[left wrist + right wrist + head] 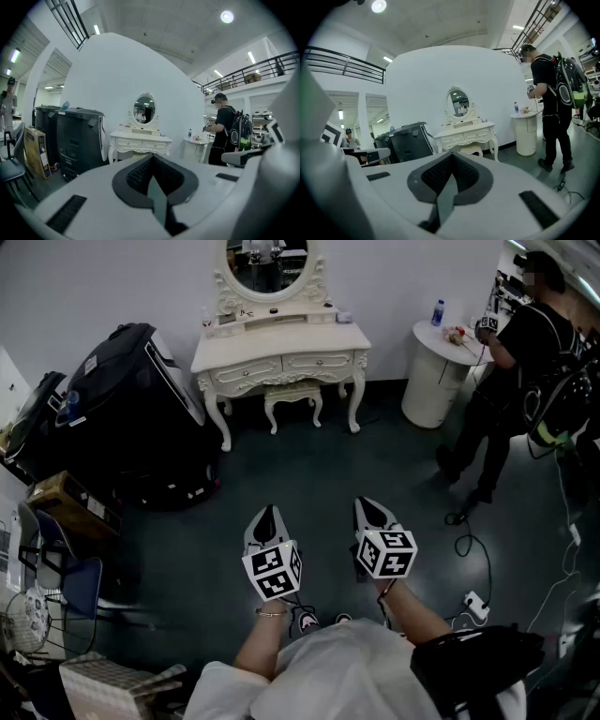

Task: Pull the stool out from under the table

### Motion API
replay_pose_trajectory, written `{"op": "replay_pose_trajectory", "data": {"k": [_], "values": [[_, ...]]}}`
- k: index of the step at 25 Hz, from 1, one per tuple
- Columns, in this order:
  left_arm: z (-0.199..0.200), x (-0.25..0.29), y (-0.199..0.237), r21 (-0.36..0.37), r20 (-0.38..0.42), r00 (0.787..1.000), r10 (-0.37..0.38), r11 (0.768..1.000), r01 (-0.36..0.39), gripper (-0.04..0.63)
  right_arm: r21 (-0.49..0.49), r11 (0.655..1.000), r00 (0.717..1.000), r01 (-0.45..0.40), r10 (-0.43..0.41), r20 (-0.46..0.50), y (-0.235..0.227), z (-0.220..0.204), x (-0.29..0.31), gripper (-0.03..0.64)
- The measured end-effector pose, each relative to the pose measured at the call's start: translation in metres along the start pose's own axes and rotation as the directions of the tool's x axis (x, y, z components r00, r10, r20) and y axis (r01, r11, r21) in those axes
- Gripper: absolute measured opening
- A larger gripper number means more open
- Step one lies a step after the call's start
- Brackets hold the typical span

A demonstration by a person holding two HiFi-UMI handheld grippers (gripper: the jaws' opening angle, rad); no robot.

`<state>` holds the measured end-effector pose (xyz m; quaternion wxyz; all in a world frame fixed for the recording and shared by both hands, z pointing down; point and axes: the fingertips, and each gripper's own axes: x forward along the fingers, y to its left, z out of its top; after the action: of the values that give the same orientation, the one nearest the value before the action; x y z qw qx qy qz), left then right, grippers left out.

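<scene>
A white carved stool [292,396] stands tucked under the ornate white dressing table [281,351] against the far wall; an oval mirror tops the table. In the right gripper view the stool [471,150] shows between the table's [465,133] legs. The left gripper view shows the table [140,141], but my own jaws hide the stool. Both grippers are far from the stool, held over the dark floor near my body. My left gripper [266,515] and right gripper [371,506] are both shut, with nothing between their jaws, and both point toward the table.
A big black covered machine [136,413] stands left of the table. A round white pedestal [434,373] with a bottle stands to its right, and a person [514,362] beside it. A cardboard box [71,503] and a chair [58,570] are at left. Cables and a power strip [474,601] lie at right.
</scene>
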<state>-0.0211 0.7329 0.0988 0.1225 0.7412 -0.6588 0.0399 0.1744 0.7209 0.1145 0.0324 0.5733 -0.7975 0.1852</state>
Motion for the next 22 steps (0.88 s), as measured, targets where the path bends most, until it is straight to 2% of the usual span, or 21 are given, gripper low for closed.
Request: {"op": "replay_pose_trajectory", "data": {"k": [11, 17, 22], "values": [[-0.015, -0.010, 0.013, 0.004, -0.036, 0.999, 0.013, 1.000, -0.013, -0.005, 0.002, 1.000, 0.999, -0.012, 0.013, -0.032, 0.013, -0.014, 0.000, 0.000], [-0.018, -0.010, 0.035, 0.000, -0.047, 0.998, 0.035, 0.999, -0.035, -0.005, 0.036, 0.999, 0.999, -0.011, 0.012, -0.035, 0.025, -0.018, 0.009, -0.002], [-0.021, -0.007, 0.059, 0.018, -0.071, 0.997, 0.022, 1.000, -0.021, -0.005, 0.040, 0.999, 0.999, 0.011, -0.009, -0.043, 0.037, -0.023, 0.022, 0.000]]}}
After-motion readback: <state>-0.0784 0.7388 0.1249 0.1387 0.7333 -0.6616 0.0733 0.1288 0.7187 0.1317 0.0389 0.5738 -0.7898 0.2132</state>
